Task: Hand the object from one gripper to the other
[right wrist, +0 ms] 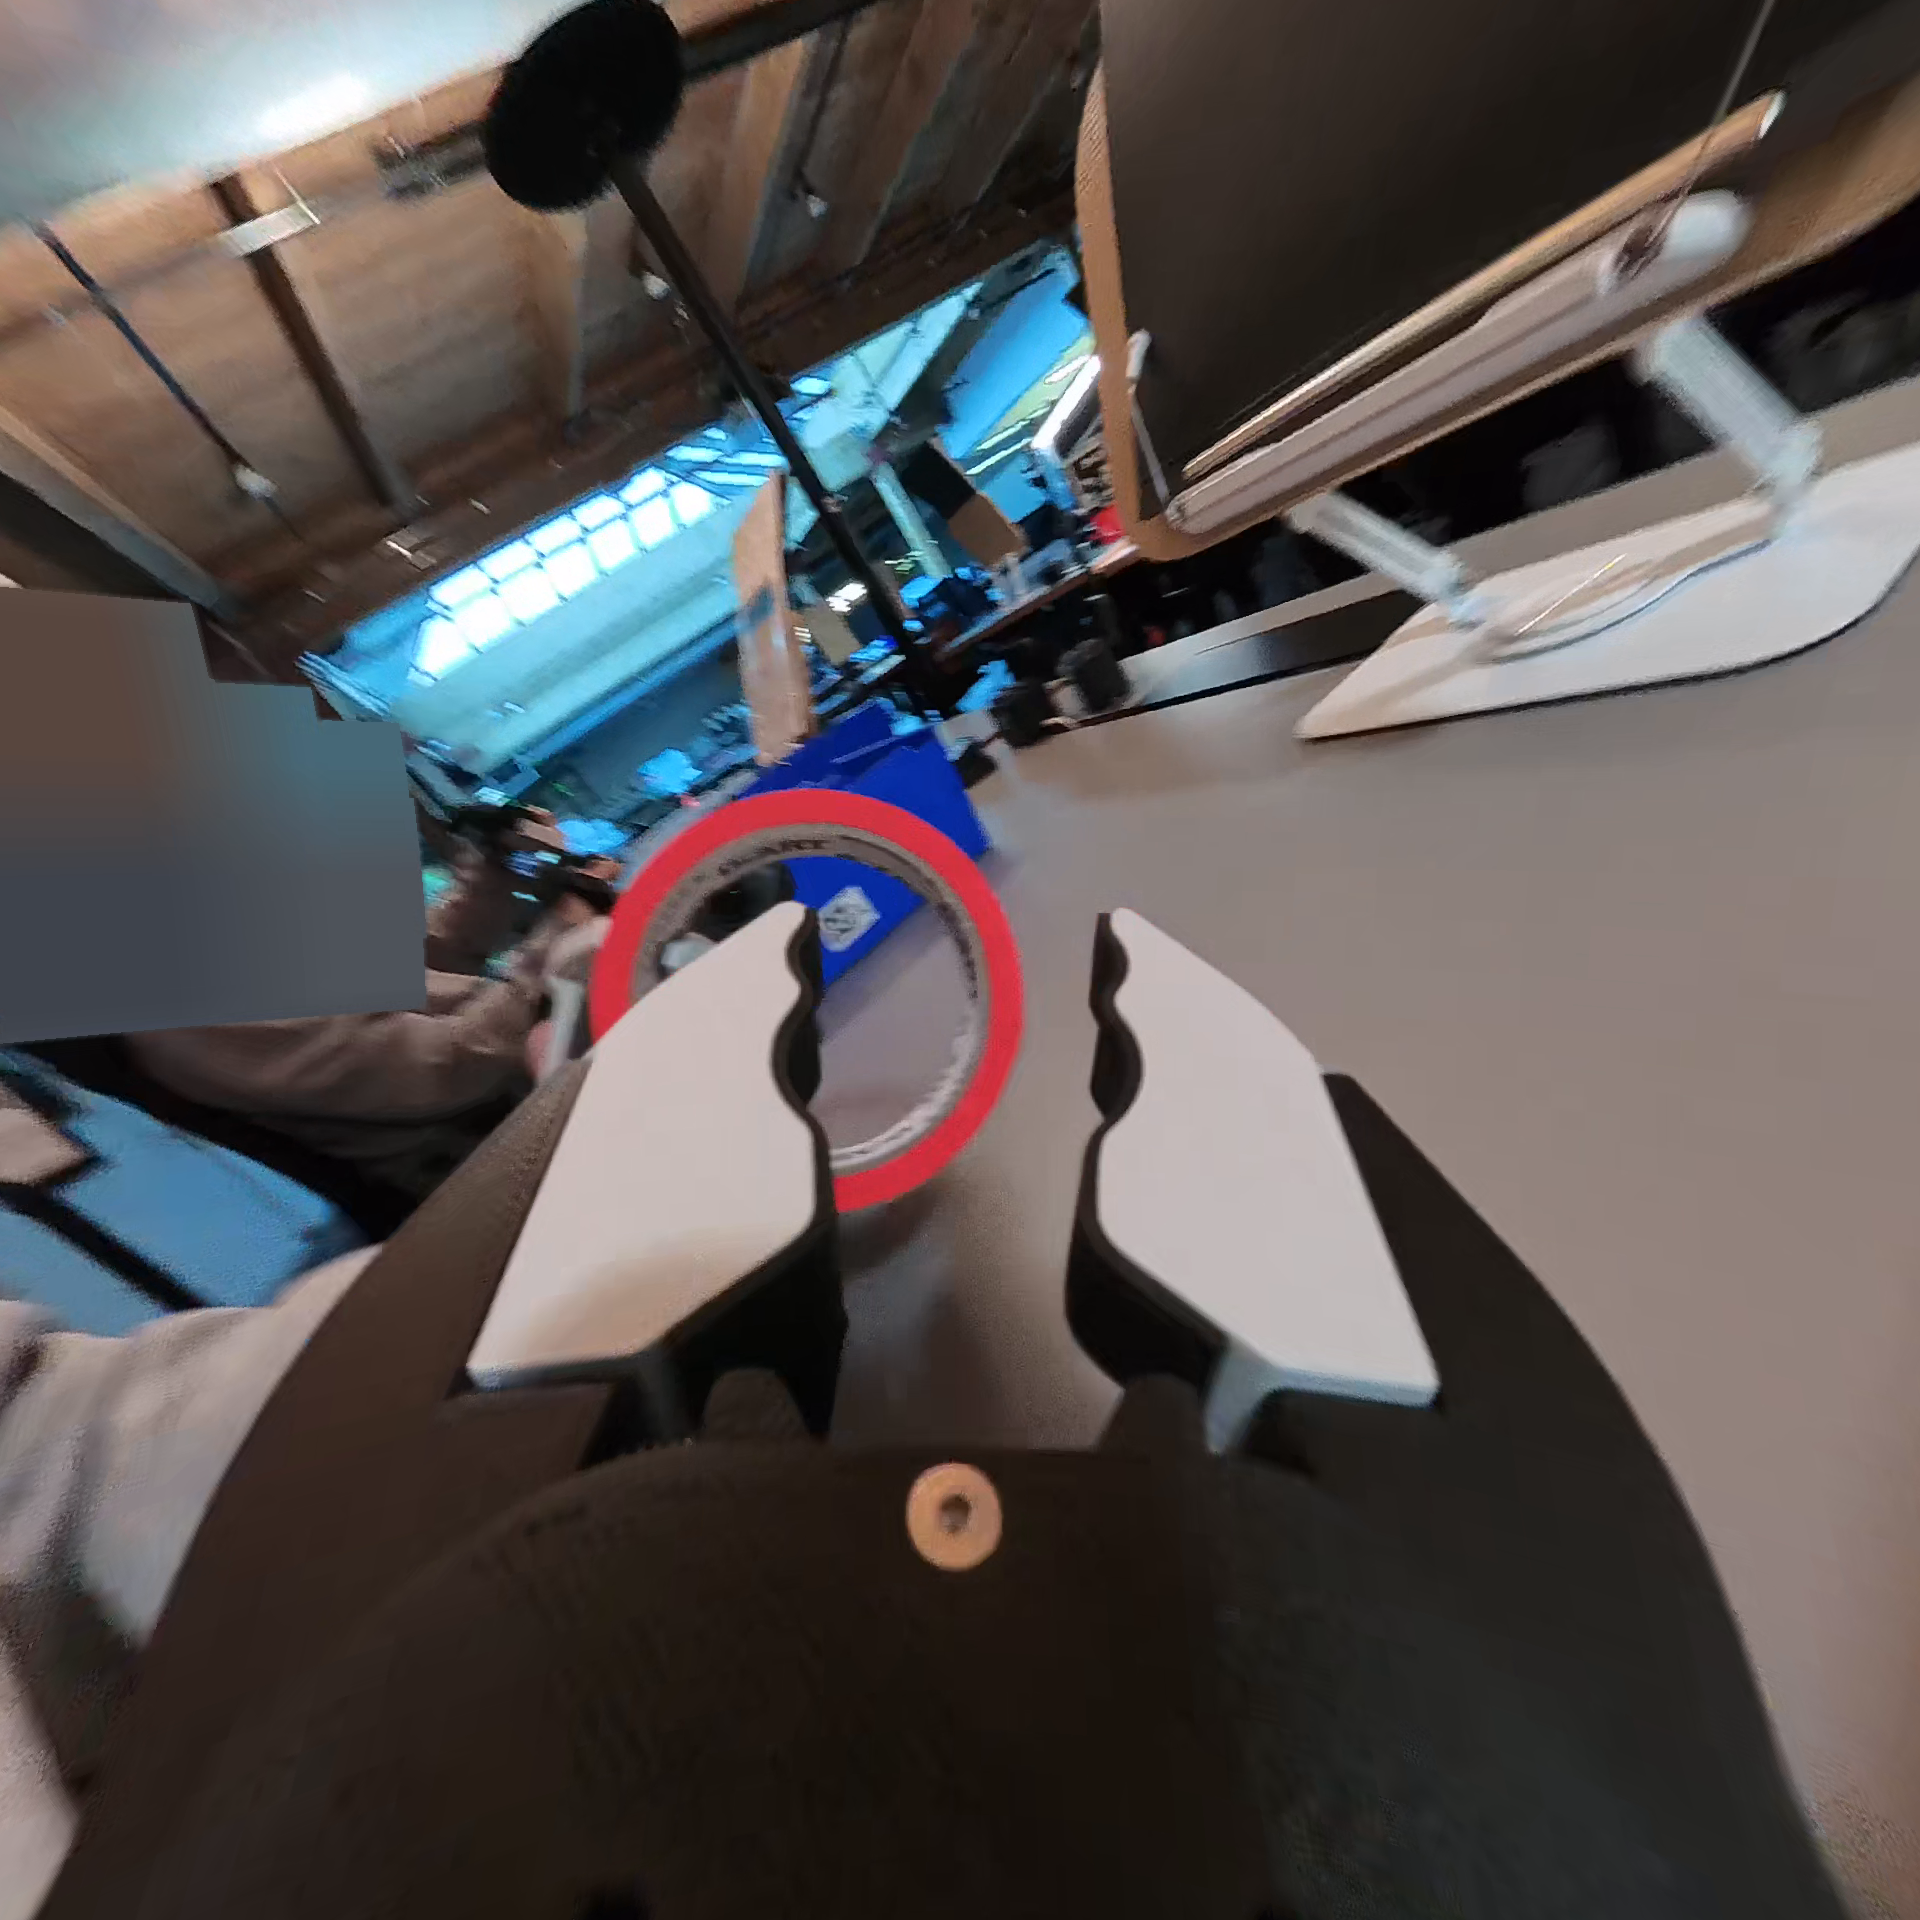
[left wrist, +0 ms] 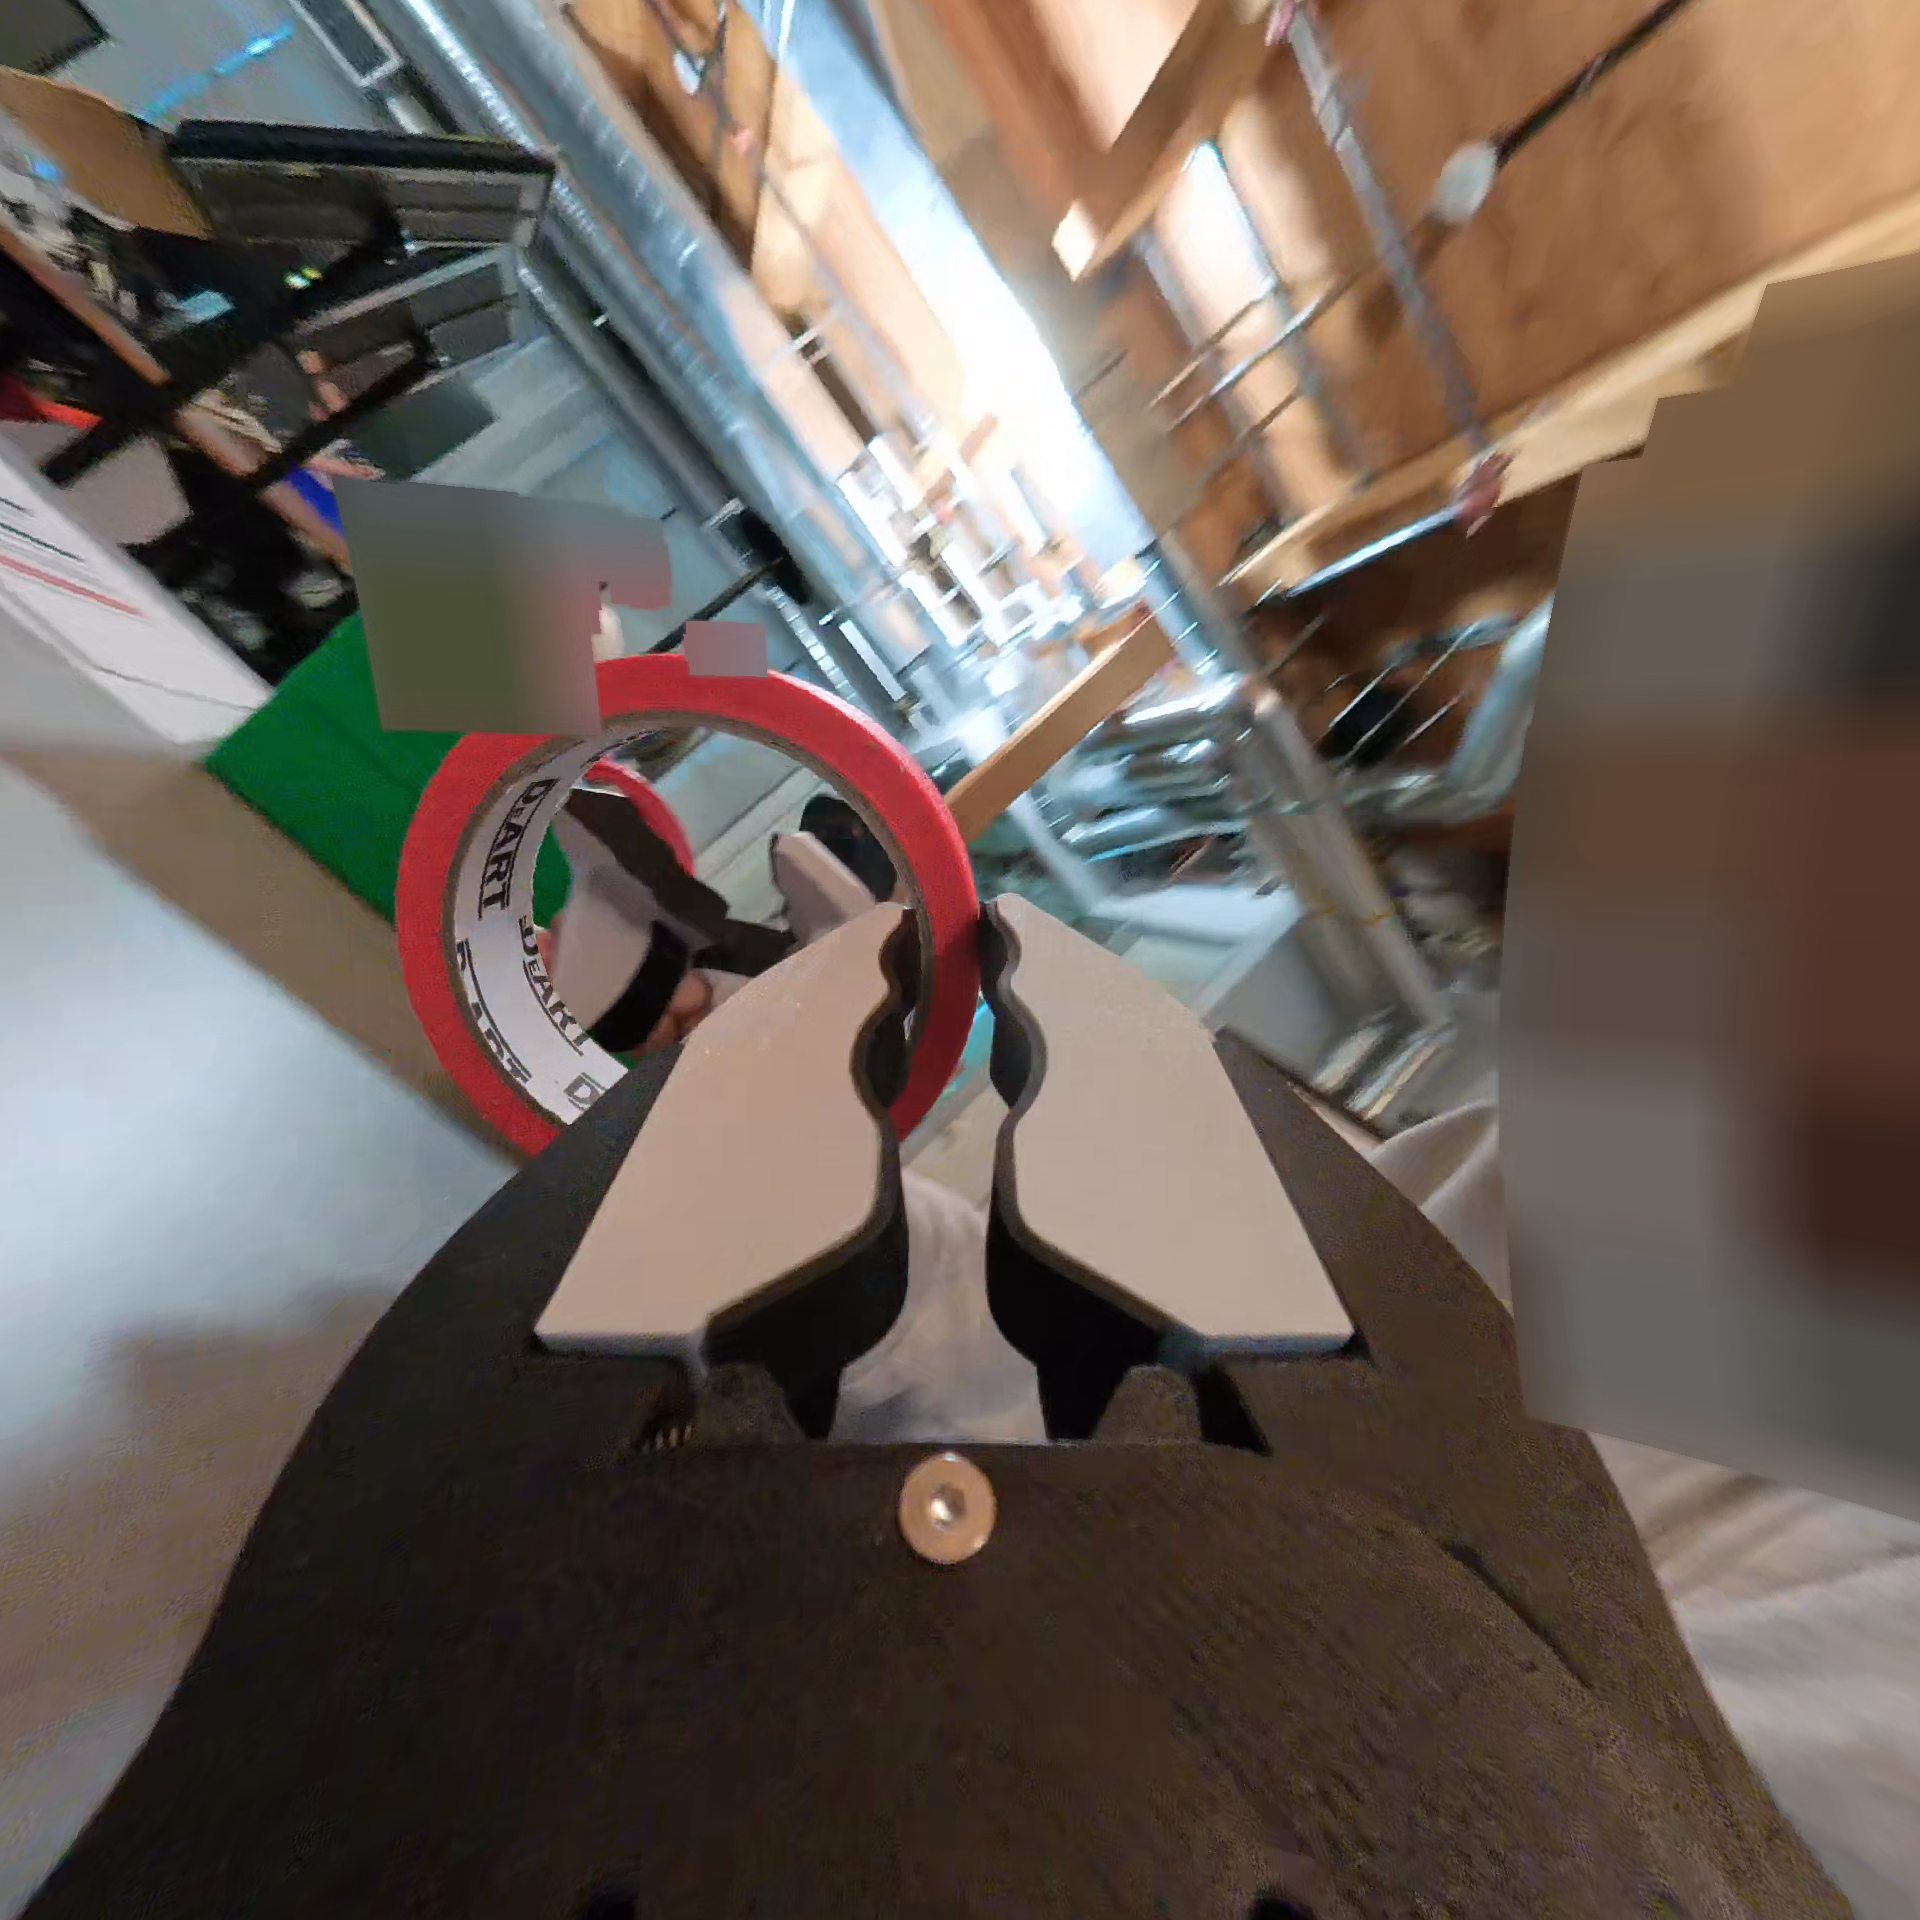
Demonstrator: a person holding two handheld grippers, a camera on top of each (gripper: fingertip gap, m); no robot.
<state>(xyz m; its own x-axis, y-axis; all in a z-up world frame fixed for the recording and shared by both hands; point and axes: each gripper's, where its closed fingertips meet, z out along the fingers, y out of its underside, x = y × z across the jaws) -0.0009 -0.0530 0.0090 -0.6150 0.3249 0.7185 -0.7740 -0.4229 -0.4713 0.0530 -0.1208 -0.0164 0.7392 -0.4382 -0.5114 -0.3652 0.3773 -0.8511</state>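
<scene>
One roll of red tape (left wrist: 686,914) is clamped by its wall in the left hand-held gripper (left wrist: 951,940), raised off the bench (right wrist: 1455,935) for transfer. Beside the roll, the right hand-held gripper (right wrist: 951,940) is held with jaws spread, nothing grasped, presumably awaiting receipt.
</scene>
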